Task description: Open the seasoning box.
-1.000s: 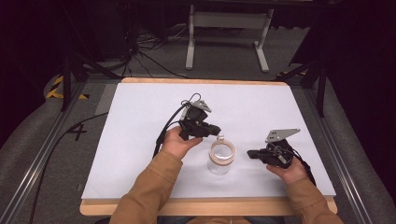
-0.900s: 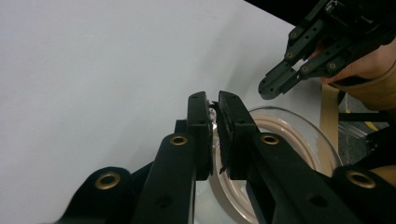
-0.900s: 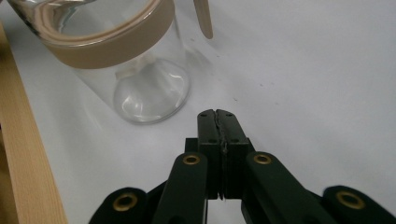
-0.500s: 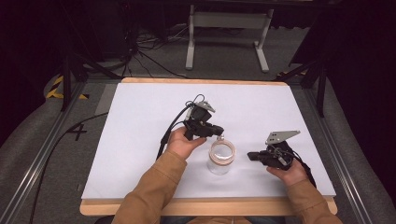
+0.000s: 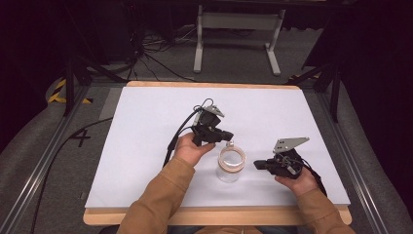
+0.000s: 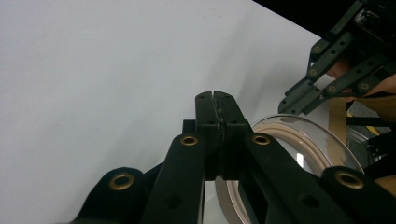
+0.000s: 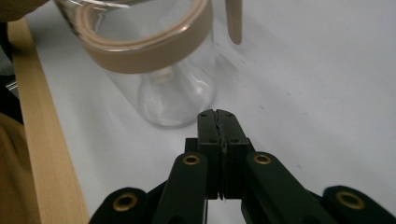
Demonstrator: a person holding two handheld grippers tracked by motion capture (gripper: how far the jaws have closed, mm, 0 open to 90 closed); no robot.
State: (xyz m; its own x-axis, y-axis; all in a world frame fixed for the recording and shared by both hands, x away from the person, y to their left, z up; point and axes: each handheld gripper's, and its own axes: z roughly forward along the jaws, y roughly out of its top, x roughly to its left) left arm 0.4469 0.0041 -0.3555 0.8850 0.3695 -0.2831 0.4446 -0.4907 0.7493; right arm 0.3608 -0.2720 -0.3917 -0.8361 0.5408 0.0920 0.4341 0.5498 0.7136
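Jar stands upright; the left gripper hovers just behind its rim, the right gripper level beside it, both pressed together, empty.

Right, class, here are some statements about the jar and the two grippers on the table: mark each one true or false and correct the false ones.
1. The glass jar stands upright on the table. True.
2. A lid covers the jar. False: its mouth is open.
3. The right gripper has its jaws closed together. True.
4. The left gripper grips the jar's rim. False: its jaws are shut beside the jar, holding nothing.
5. The jar lies between the two grippers. True.
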